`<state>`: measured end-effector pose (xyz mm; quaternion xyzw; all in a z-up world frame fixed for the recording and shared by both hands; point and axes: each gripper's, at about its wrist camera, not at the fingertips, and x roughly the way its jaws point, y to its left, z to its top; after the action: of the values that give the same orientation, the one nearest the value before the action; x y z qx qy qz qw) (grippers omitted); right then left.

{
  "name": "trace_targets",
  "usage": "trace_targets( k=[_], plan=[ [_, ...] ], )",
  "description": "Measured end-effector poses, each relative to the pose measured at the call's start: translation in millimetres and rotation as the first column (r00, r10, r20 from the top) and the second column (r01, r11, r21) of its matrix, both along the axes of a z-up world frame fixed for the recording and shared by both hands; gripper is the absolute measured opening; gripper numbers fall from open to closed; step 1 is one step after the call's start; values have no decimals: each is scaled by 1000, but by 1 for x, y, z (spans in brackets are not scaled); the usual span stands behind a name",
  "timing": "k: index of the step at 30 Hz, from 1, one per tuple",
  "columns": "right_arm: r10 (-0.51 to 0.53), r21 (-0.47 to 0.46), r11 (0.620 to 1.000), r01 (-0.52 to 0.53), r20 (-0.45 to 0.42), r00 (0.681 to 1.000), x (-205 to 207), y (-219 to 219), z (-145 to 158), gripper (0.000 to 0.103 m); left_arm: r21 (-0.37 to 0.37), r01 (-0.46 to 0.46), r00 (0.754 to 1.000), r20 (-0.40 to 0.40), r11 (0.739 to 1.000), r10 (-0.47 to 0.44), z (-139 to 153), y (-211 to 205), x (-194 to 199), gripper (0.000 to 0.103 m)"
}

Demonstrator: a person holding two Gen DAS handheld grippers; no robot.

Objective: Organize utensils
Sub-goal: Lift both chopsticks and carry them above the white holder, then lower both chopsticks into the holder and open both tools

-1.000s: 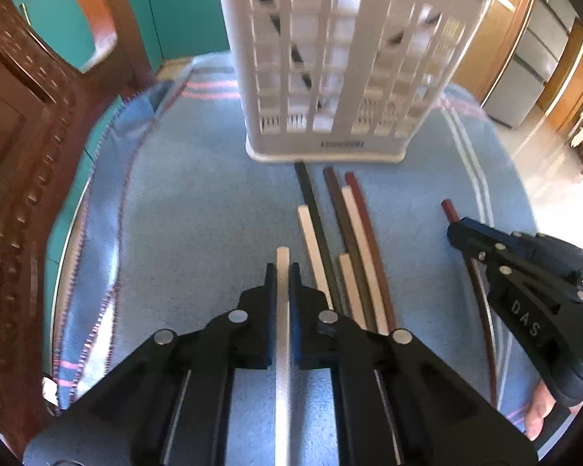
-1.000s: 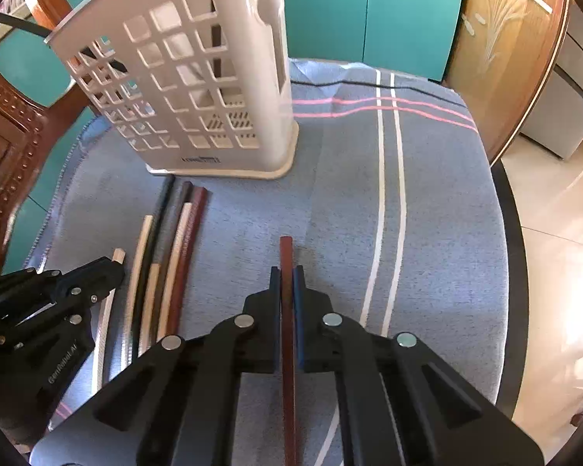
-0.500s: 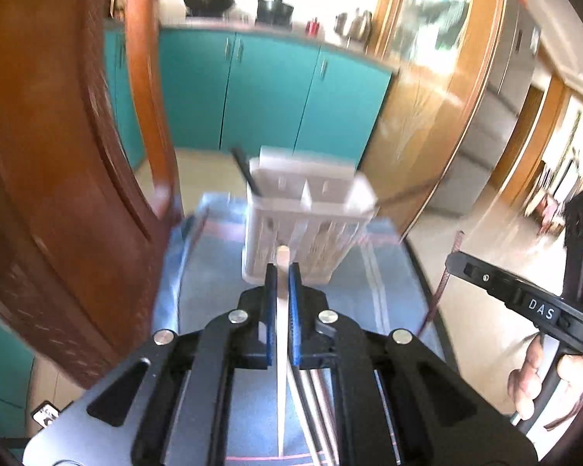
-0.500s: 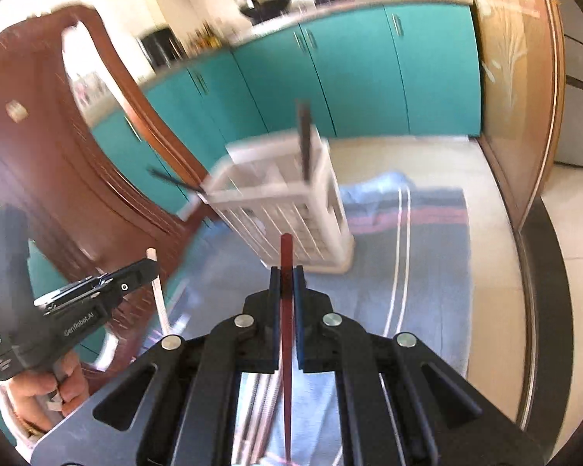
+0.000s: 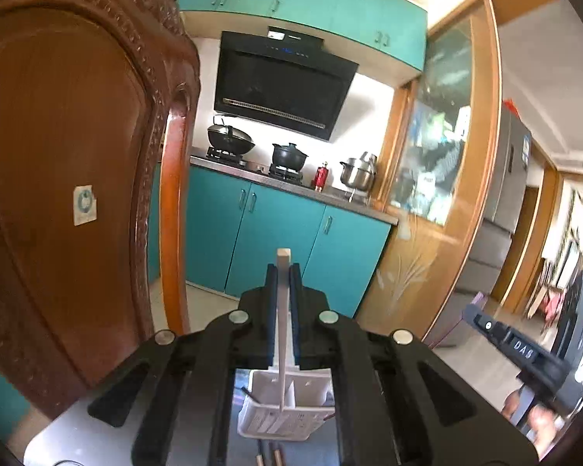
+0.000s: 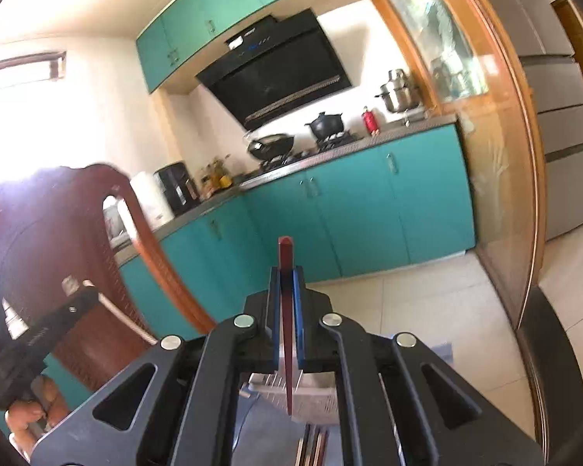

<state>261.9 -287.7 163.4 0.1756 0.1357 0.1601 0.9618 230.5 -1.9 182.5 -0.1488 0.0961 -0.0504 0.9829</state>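
My left gripper (image 5: 283, 272) is shut on a pale cream chopstick (image 5: 282, 334), held upright high above the table; its lower tip hangs over the white slotted utensil basket (image 5: 291, 419). My right gripper (image 6: 286, 273) is shut on a dark red chopstick (image 6: 287, 334), also upright, its lower tip over the same basket (image 6: 315, 400). More chopsticks lie on the cloth in front of the basket, seen in the left wrist view (image 5: 268, 456) and the right wrist view (image 6: 315, 444). The right gripper shows at the left view's right edge (image 5: 521, 349).
A carved wooden chair back (image 5: 70, 178) stands close at the left. Teal kitchen cabinets (image 5: 276, 233), a stove with pots (image 5: 287, 155) and a glass sliding door (image 5: 439, 178) lie beyond. The left hand-held gripper shows at the right view's left edge (image 6: 35, 345).
Both grippers have lifted their chopsticks off the table and tilted them upright, rising well above the basket. The views have swung from the tabletop up to the kitchen.
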Motion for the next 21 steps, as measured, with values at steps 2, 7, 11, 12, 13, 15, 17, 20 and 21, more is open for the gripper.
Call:
trace_targets(
  k=[2,7,11,12,13,15,17,20,21],
  plan=[
    [-25,16,1000,24,20,999,8,-2,-1,7,-31,-7,1000,3,999,7,-3,3,5,7],
    [-91,18,996,90,42,995,36,0,-16,7,-9,-85,996,22,996,85,-21,1,36,7],
    [-131,-68,989,133,40,991,53,18,-32,7,-26,-100,995,-26,995,99,-35,5,58,7],
    [-128,-75,989,130,35,991,54,20,-38,7,-43,-92,995,-36,995,90,-37,7,60,7],
    [-126,-88,988,128,27,992,57,24,-43,7,-58,-85,996,-38,995,83,-37,9,60,7],
    [-133,-111,985,135,26,991,60,28,-48,7,-88,-71,997,-27,994,69,-34,14,58,7],
    [-138,-128,982,141,28,990,62,31,-54,7,-95,-74,997,-3,993,74,-31,15,54,7],
    [-123,-140,982,123,10,992,64,35,-67,7,-112,-89,994,61,990,96,-30,17,44,7],
    [-118,-146,982,118,6,993,66,37,-71,7,-113,-97,992,74,989,105,-30,15,44,7]
  ],
)
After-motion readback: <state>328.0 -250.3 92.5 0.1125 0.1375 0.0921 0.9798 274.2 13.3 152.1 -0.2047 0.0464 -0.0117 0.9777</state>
